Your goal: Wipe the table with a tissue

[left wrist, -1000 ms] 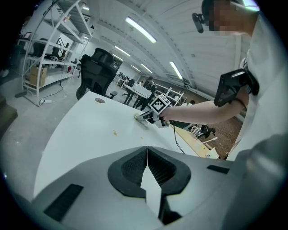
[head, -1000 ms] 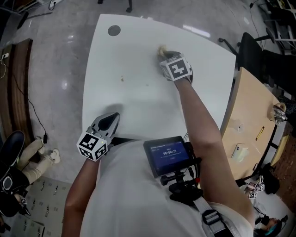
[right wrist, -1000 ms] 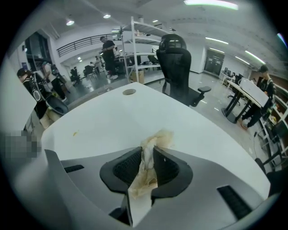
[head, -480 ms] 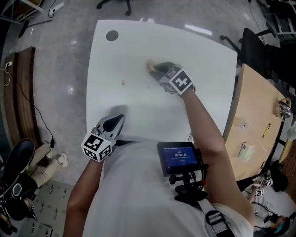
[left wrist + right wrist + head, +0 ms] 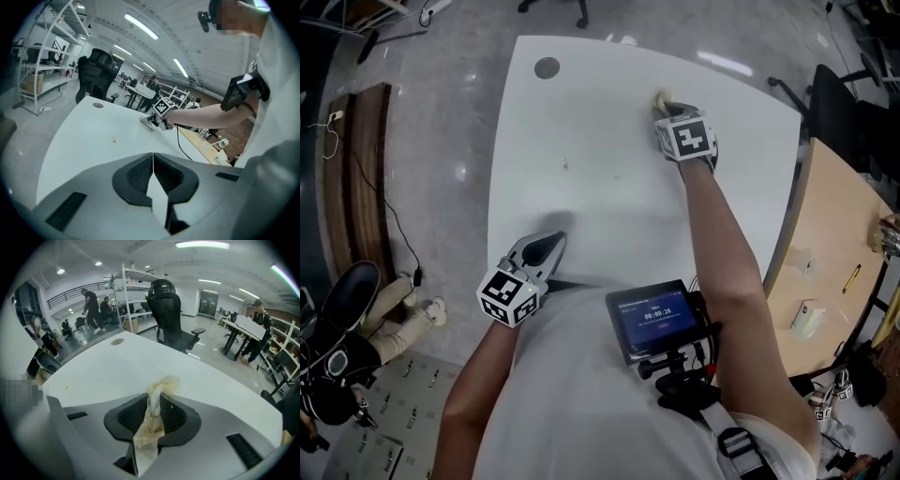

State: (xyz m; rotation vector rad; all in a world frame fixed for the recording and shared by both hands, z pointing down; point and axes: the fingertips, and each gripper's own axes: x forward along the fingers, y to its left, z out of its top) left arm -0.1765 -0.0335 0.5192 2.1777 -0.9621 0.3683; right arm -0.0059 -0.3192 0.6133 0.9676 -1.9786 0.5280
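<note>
My right claw point(image 5: 668, 106) is clenched on a stained tissue point(image 5: 159, 394) at the far side of the white table point(image 5: 581, 206). My left claw point(image 5: 546, 249), clenched on nothing, is at the near edge. Crumbs point(image 5: 565, 166) lie between them, and a round cap point(image 5: 547, 67) marks the far corner.

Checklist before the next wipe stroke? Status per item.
1. Tissue gripped: ok, the right gripper is shut on it.
2. Tissue clean: not ok, it is stained yellow-brown.
3. Table wiped clean: not ok, a brown speck lies to the left of the right gripper.
4. Path to the speck free: ok, only bare tabletop lies between.
5. Left gripper out of the way: ok, it is shut, empty and at the near table edge.
6. Tissue pressed on the table: cannot tell.
</note>
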